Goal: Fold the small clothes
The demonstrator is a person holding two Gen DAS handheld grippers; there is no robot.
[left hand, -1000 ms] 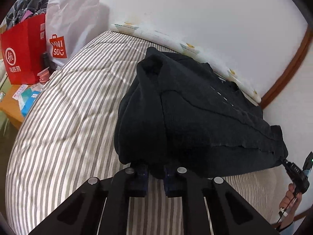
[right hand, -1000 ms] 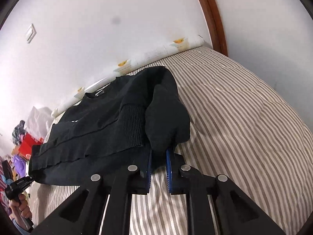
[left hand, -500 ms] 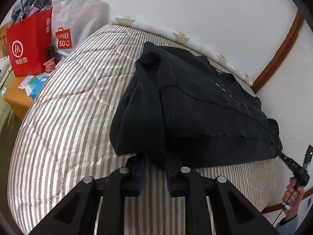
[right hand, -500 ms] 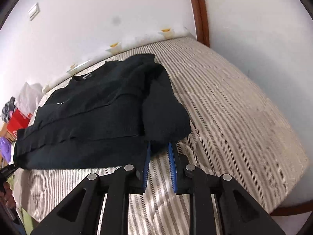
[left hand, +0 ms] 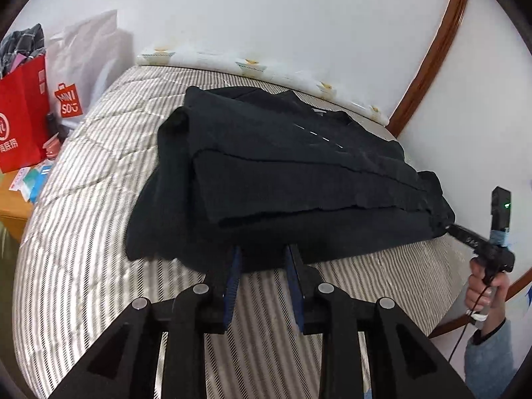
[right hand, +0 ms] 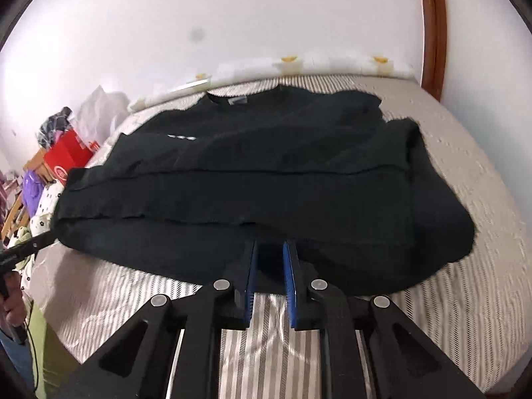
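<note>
Striped bed point(left hand: 83, 206) under folded black sweater point(left hand: 286, 166), left claw point(left hand: 262, 262) and right claw point(right hand: 270, 259) both parted at its near hem, gripping nothing.

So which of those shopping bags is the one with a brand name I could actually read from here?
Start at the grey-and-white striped mattress and follow its far left edge to the wall. Two paper bags stand there: a red paper bag nearer the edge, and behind it the tall white paper bag. The white one carries a small orange shopping-bag logo reading MINISO.
</note>
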